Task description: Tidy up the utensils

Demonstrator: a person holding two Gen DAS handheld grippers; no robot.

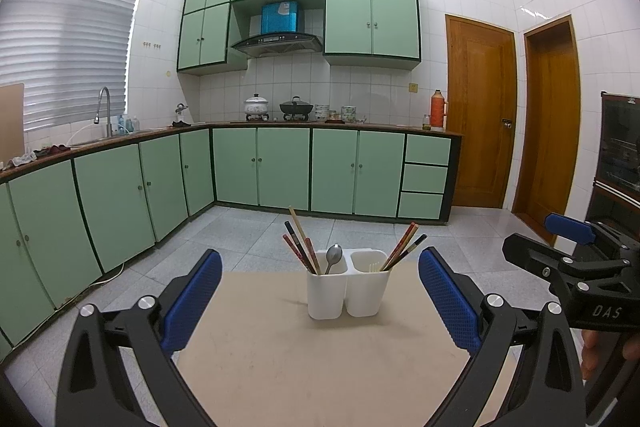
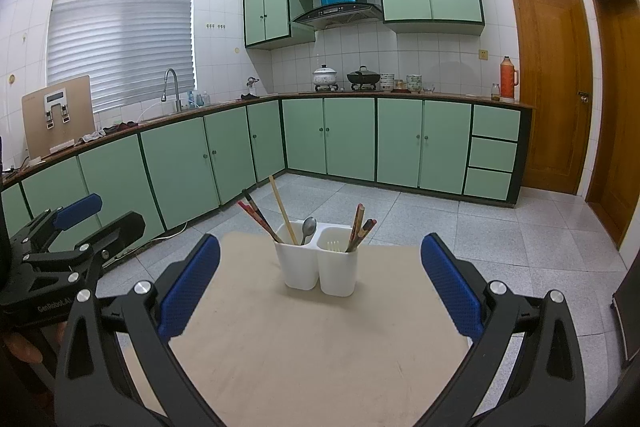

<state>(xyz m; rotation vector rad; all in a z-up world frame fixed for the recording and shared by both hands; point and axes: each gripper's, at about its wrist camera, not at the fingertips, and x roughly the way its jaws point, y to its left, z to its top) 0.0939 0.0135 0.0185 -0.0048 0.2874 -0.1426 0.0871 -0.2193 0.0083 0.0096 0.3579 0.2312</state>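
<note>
A white two-compartment utensil holder (image 1: 347, 291) (image 2: 316, 265) stands on a beige tabletop (image 1: 320, 359) (image 2: 312, 347). Its left compartment holds several chopsticks (image 1: 299, 245) (image 2: 264, 215) and a metal spoon (image 1: 333, 255) (image 2: 308, 227). Its right compartment holds more chopsticks (image 1: 404, 247) (image 2: 360, 229) and something small and white. My left gripper (image 1: 320, 303) is open and empty, short of the holder. My right gripper (image 2: 320, 291) is open and empty, also short of it. Each gripper shows at the edge of the other's view: the right one (image 1: 580, 251), the left one (image 2: 68, 227).
The table is small, with grey tiled floor (image 1: 360, 231) around it. Green base cabinets (image 1: 280, 167) and a counter with pots line the far and left walls. Wooden doors (image 1: 480, 111) stand at the right.
</note>
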